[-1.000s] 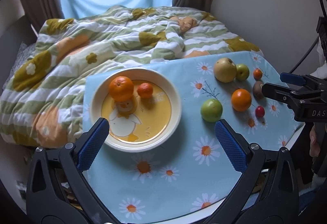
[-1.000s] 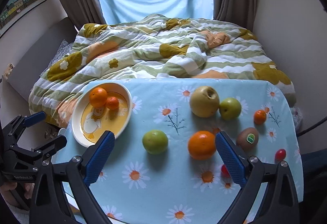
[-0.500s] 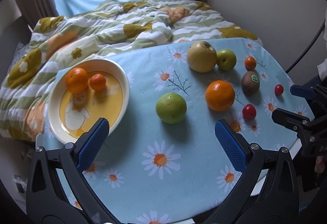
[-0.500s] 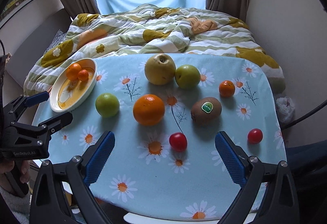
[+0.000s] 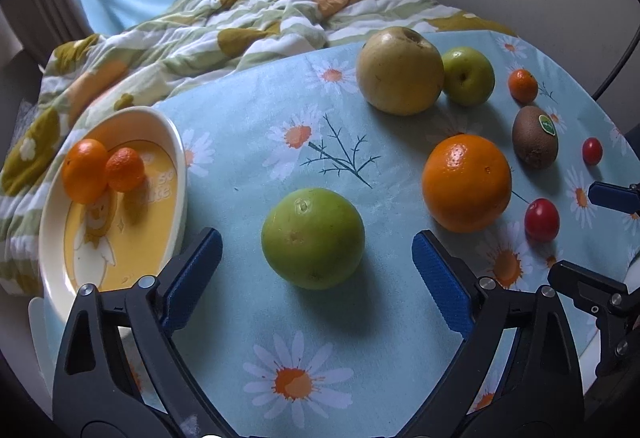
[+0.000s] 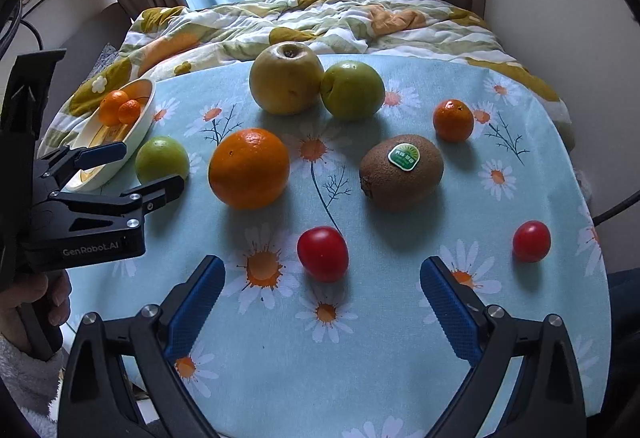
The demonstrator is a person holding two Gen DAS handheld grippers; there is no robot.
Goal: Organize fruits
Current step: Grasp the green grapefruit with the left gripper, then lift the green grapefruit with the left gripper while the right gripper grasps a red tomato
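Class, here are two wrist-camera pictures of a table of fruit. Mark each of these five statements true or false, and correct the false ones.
1. Two orange citrus fruits lie in the yellow plate. True.
2. The left gripper is shut on the green round fruit. False: its jaws stand open, with the fruit between them and clear of both.
3. The kiwi bears a green sticker. True.
4. Three red cherry tomatoes lie on the daisy tablecloth. False: only two show, one before the right gripper and another near the table's right edge.
5. The big yellow pear and the green apple sit side by side. True.
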